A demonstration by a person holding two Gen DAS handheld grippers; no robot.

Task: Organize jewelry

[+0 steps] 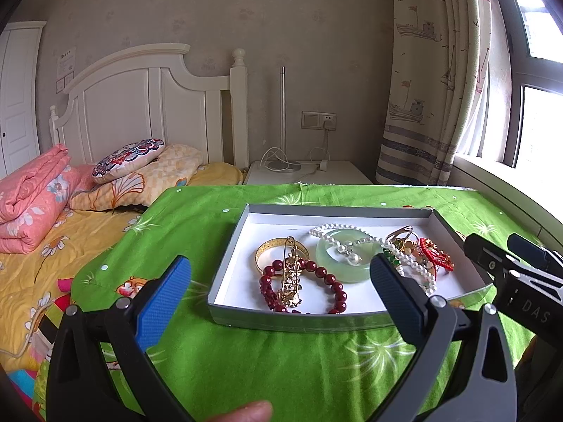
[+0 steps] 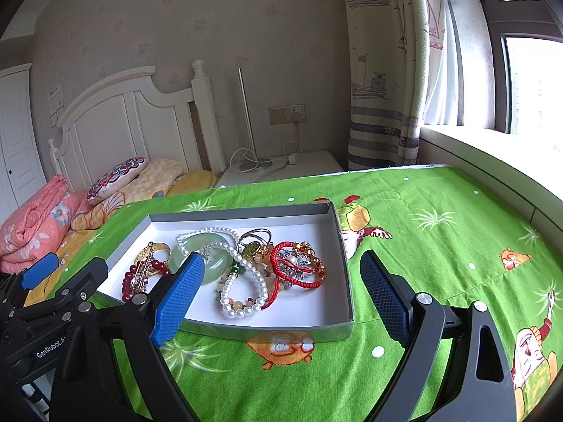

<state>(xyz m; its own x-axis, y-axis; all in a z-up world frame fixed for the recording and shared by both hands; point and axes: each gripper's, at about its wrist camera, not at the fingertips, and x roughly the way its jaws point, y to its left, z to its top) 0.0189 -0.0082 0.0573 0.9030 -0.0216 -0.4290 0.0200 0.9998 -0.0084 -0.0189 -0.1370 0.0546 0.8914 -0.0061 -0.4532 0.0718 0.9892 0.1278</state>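
Observation:
A shallow grey box (image 1: 299,321) (image 2: 267,330) with a white floor sits on the green cloth and holds the jewelry. In it lie a gold bangle (image 1: 267,246), a dark red bead bracelet (image 1: 330,281), a gold brooch (image 1: 292,281), a pale green jade ring (image 1: 337,263) (image 2: 197,246), a pearl strand (image 1: 415,267) (image 2: 246,281) and a red cord bracelet (image 1: 436,255) (image 2: 295,270). My left gripper (image 1: 281,281) is open and empty, just in front of the box. My right gripper (image 2: 281,285) is open and empty over the box's near right part.
The table wears a green cartoon-print cloth (image 1: 281,369) (image 2: 440,246). A bed with pink and yellow bedding (image 1: 42,193) lies to the left. A white nightstand with a lamp and cables (image 1: 309,172) stands behind. A curtain (image 1: 432,88) and a window sill (image 2: 492,154) are on the right.

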